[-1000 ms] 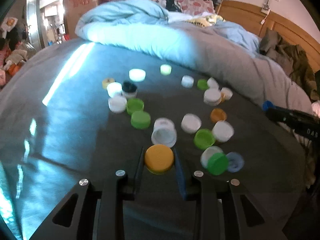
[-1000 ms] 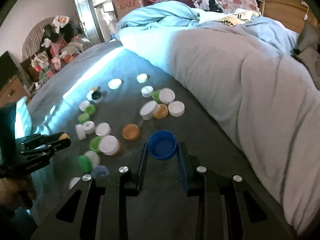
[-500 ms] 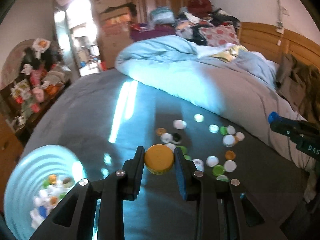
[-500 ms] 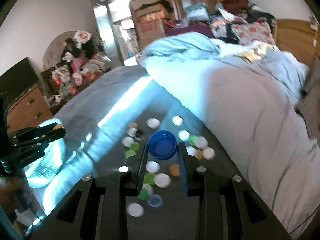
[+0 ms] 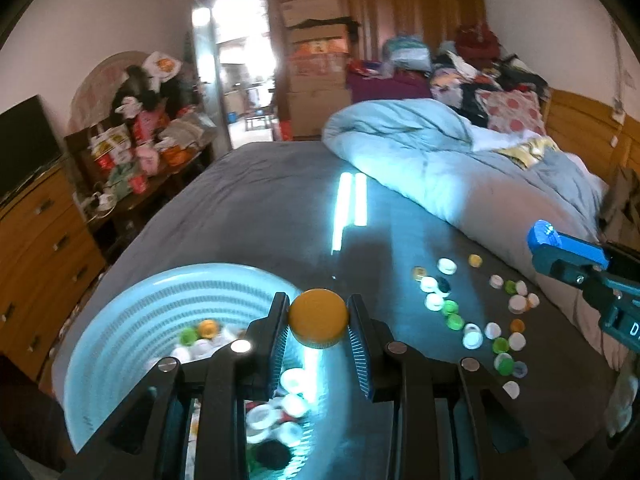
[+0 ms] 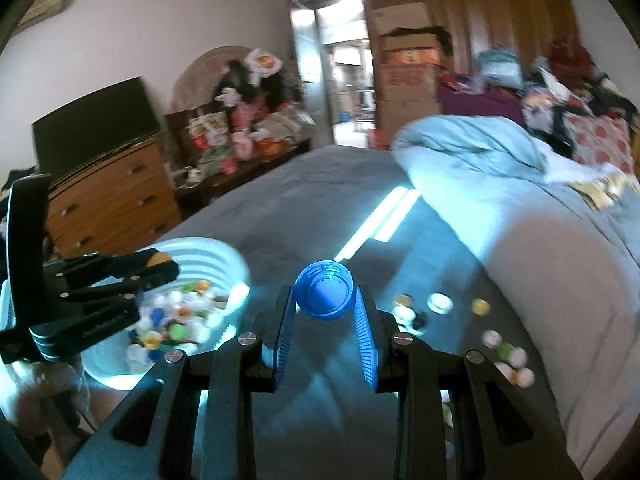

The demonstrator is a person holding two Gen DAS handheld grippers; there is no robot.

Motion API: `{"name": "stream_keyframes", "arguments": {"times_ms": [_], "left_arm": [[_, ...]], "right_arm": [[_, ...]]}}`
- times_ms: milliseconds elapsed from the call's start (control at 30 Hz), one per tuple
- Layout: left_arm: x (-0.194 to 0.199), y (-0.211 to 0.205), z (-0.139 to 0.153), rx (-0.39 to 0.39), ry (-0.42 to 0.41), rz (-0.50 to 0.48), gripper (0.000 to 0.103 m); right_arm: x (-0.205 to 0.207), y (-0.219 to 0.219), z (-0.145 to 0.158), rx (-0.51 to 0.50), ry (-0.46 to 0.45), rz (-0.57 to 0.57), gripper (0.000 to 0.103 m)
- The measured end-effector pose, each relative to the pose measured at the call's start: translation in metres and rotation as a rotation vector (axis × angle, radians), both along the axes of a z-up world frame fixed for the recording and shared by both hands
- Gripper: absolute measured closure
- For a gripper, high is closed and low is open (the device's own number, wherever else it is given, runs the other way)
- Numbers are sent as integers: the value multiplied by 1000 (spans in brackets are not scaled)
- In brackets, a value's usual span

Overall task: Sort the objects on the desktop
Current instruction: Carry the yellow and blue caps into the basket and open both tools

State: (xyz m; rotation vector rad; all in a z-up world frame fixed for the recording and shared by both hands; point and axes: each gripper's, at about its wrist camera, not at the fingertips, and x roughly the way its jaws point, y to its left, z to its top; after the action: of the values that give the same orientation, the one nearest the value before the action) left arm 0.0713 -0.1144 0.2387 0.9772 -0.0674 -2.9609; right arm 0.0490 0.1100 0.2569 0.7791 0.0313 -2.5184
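Note:
My left gripper [image 5: 318, 322] is shut on a yellow bottle cap [image 5: 318, 317] and hangs over the right rim of a ribbed white basket [image 5: 132, 312] that holds several caps. My right gripper [image 6: 324, 298] is shut on a blue bottle cap [image 6: 324, 295], its hollow side facing me, above the grey bed sheet, right of the white basket [image 6: 216, 258]. Loose caps [image 5: 472, 320] in white, green and orange lie scattered on the sheet to the right. The left gripper [image 6: 160, 266] shows at the left of the right wrist view, over the basket.
A bunched light-blue duvet [image 5: 420, 152] lies along the right side of the bed. A wooden dresser [image 5: 36, 248] with a TV stands at the left, beside a cluttered shelf [image 5: 140, 148]. Cardboard boxes [image 5: 316, 64] are stacked by the doorway.
Both grippers rose from the sheet with their caps and swung left. The basket has come into view under the left gripper; the scattered caps now lie lower right.

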Motion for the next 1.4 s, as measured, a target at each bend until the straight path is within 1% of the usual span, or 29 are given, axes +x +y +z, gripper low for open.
{"name": "stream_keyframes", "arguments": {"times_ms": [267, 433, 533, 667, 867, 1033, 1167, 1400], "left_arm": [[18, -58, 1, 40, -6, 101, 71], [22, -89, -2, 69, -39, 147, 71], [22, -108, -8, 88, -69, 164, 71], [18, -124, -25, 111, -145, 160, 71], [12, -141, -60, 132, -247, 157, 71], [9, -142, -80, 139, -301, 146, 71], [7, -144, -85, 141, -315, 137, 71], [8, -149, -83, 145, -310, 139, 71]], "right_arm": [[-4, -80, 6, 5, -6, 126, 77], [-3, -125, 4, 39, -28, 215, 77], [-6, -146, -1, 59, -58, 253, 77], [-11, -168, -13, 82, -121, 285, 77], [-8, -186, -26, 132, -169, 320, 77], [-8, -194, -35, 157, -203, 337, 77], [-8, -198, -37, 161, -213, 342, 77], [-8, -201, -38, 166, -220, 349, 77]]}}
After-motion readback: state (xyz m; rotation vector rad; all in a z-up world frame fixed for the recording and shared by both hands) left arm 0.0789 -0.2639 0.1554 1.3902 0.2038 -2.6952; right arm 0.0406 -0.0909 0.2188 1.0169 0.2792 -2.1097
